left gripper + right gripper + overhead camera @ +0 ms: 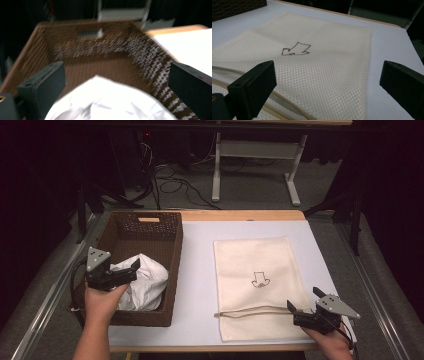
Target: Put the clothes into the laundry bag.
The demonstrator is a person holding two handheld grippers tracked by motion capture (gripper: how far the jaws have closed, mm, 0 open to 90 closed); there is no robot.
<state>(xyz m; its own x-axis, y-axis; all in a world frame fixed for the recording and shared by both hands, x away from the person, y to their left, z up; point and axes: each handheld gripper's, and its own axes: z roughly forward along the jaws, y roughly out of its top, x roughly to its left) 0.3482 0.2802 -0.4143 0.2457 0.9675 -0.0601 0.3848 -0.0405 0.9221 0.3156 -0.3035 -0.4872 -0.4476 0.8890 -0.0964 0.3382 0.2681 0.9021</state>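
Now: white cloth crumpled in basket; left gripper fingers apart; right gripper fingers apart

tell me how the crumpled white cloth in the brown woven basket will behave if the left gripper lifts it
The crumpled white cloth probably hangs floppy: it lies bunched in soft folds in the brown woven basket. It seems light for its bulk. One pinch by the open left gripper may catch only a fold, so the rest could trail.
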